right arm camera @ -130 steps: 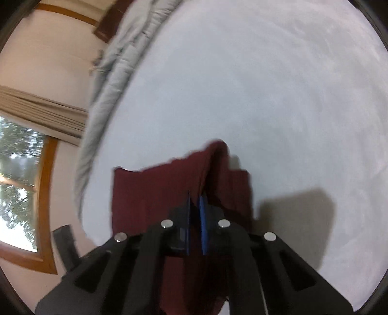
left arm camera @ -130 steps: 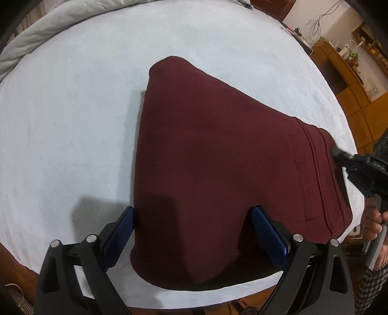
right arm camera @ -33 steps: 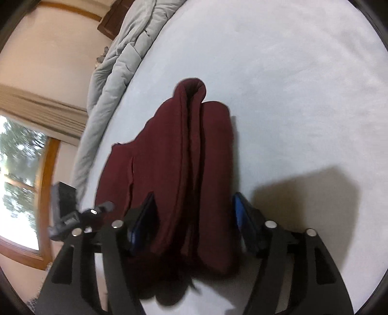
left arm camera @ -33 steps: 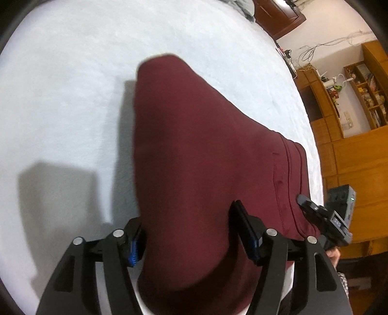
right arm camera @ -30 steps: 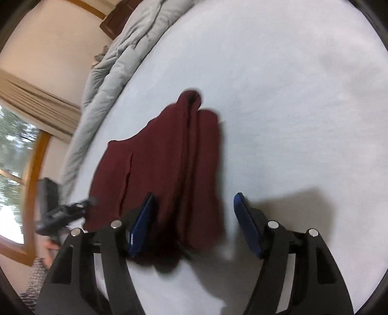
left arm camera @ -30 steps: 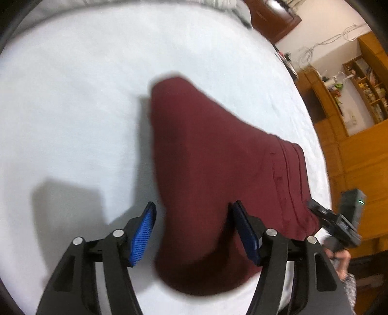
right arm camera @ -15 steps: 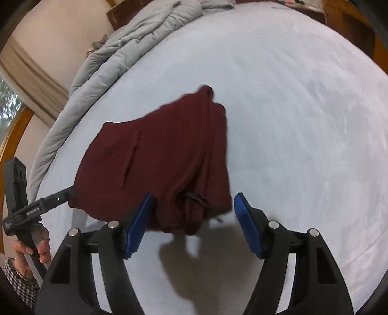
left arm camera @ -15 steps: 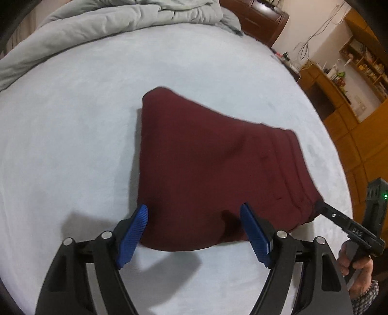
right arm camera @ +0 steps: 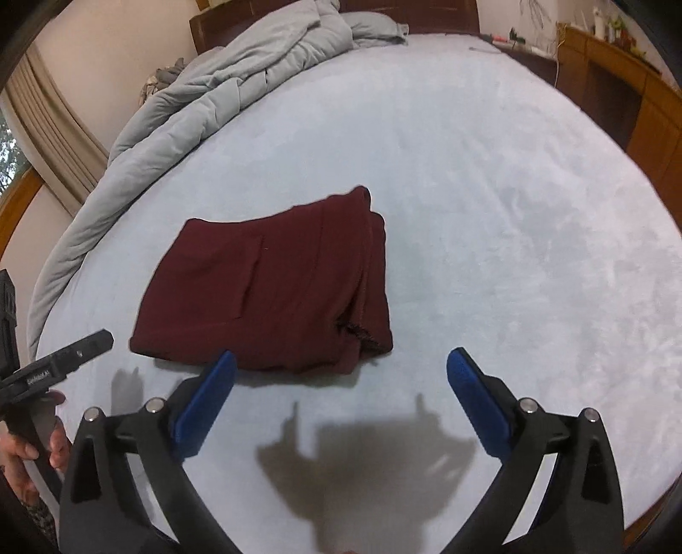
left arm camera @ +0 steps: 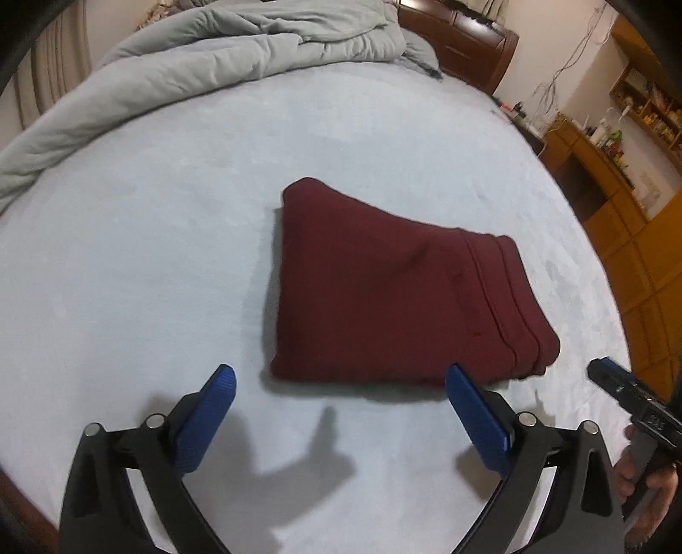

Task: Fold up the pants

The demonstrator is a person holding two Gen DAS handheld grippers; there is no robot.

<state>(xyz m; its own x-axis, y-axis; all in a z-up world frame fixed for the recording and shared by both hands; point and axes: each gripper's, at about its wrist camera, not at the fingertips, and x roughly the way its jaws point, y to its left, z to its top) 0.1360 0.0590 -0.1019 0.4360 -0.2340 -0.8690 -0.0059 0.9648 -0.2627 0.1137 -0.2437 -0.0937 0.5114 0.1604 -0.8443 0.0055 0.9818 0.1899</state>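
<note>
I see the folded pants [left arm camera: 396, 294] lying on the bed [left arm camera: 128, 264], clear of both tools. My left gripper [left arm camera: 341, 379] and right gripper [right arm camera: 339, 362] gape wide, holding nothing; the pants' lower layers are hidden.

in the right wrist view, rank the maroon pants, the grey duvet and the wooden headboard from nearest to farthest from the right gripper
Measured from the right gripper, open above the bed:
1. maroon pants, folded, just ahead and slightly left of the fingertips.
2. grey duvet, bunched along the bed's far left edge.
3. wooden headboard, at the far end, behind the duvet.
</note>
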